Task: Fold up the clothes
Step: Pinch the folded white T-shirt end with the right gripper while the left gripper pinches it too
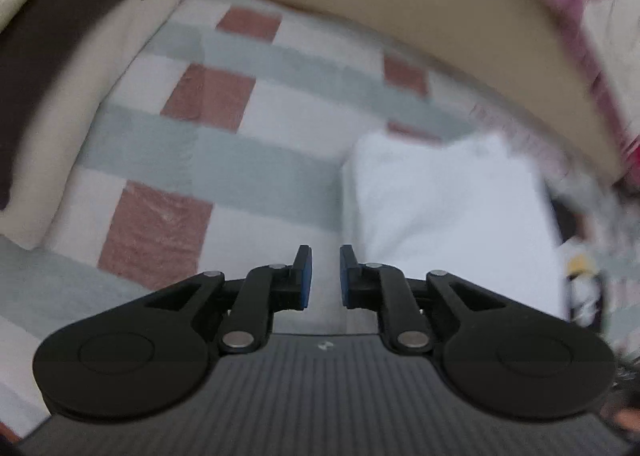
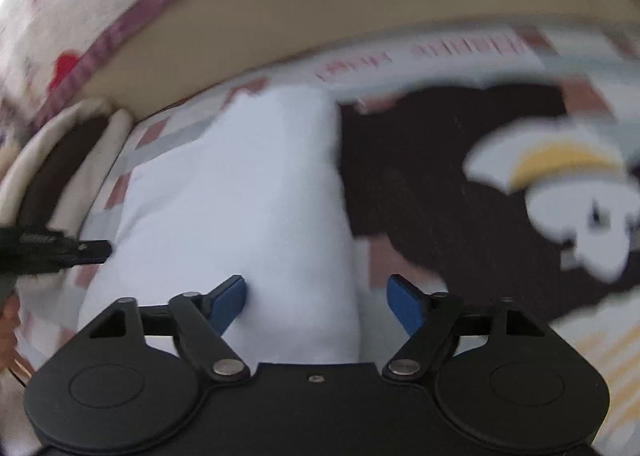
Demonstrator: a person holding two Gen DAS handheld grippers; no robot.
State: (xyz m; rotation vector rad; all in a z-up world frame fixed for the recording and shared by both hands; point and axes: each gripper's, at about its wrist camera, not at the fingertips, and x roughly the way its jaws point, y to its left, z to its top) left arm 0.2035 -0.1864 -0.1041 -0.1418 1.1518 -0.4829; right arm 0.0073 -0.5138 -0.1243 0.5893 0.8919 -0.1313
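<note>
A white folded garment [image 1: 440, 208] lies on the checked bedsheet [image 1: 224, 160]. In the left wrist view it is just right of my left gripper [image 1: 325, 276], which is open by a narrow gap and holds nothing. My right gripper [image 2: 318, 296] is wide open, and the near end of the white garment [image 2: 240, 196] lies between and below its blue pads [image 2: 230, 298]. To the right lies a dark brown garment [image 2: 432, 184] with a white and yellow cartoon print [image 2: 560, 192]. The left gripper [image 2: 92, 250] shows at the left edge, by the white garment's side.
A cream and brown pillow [image 1: 80, 56] lies along the left side of the bed. A beige padded headboard edge [image 1: 400, 4] curves across the back, with patterned fabric [image 2: 80, 8] above it. Both views are blurred.
</note>
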